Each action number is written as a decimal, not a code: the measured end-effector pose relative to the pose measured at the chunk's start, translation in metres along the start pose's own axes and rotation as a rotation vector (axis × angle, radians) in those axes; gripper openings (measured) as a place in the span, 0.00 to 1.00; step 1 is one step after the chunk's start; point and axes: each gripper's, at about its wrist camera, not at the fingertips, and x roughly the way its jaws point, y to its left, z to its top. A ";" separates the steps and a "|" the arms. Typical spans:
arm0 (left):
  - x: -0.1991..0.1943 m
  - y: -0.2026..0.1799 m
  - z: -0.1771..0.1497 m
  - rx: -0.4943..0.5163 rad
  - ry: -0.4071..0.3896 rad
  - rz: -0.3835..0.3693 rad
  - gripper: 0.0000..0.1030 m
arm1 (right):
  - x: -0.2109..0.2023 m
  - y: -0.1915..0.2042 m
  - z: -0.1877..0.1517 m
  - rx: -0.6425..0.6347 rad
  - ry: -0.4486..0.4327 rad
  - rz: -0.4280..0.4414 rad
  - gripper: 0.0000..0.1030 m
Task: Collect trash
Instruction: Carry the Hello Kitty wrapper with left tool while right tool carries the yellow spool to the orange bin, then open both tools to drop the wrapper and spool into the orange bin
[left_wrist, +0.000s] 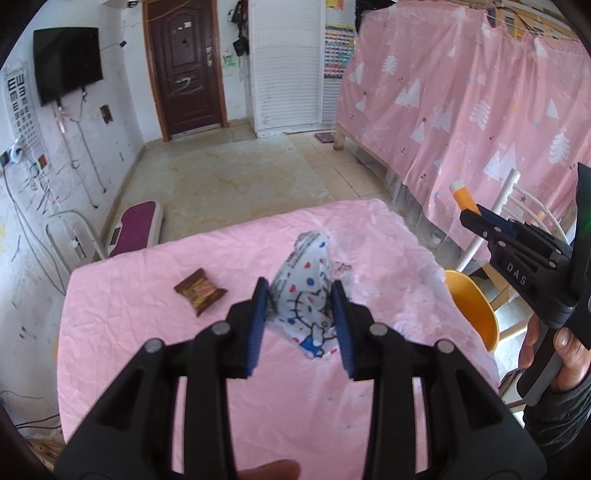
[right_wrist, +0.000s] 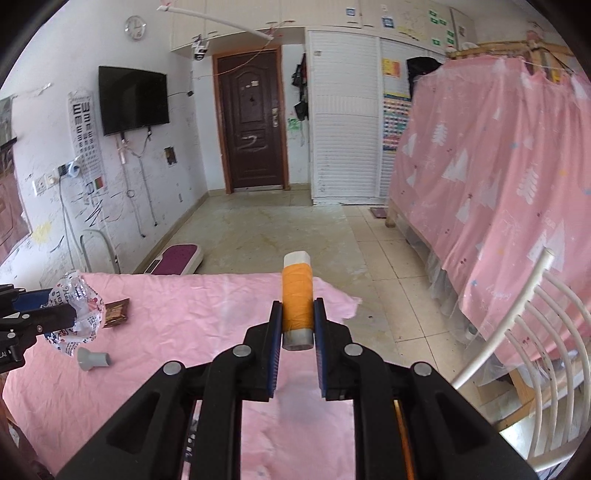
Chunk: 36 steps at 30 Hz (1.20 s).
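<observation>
Trash sits on a pink, wrinkled worktop (left_wrist: 147, 369): a brown snack wrapper (left_wrist: 200, 292) lies flat at the left, and beside it the left hand-held gripper (left_wrist: 301, 314) pinches a crinkled cartoon-print wrapper (left_wrist: 308, 295). Only the right wrist view shows a small grey funnel-shaped cap (right_wrist: 92, 358) lying beneath it. Further right, the right hand-held gripper (right_wrist: 298, 317) clamps an orange cylinder with pale ends (right_wrist: 297, 301).

Pretty bright, flat daylight in here, hardly any shadows on the pink tabletop (left_wrist: 147, 369). Fisheye bends walls hard at the edges, corners go black, slight motion blur up close.
</observation>
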 end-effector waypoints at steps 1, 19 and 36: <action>0.001 -0.005 0.001 0.008 0.000 -0.003 0.31 | -0.003 -0.009 -0.003 0.014 -0.003 -0.007 0.06; 0.033 -0.128 0.014 0.174 0.051 -0.199 0.31 | -0.011 -0.112 -0.069 0.160 0.053 -0.106 0.06; 0.084 -0.209 0.017 0.245 0.148 -0.259 0.32 | 0.018 -0.152 -0.110 0.242 0.143 -0.092 0.06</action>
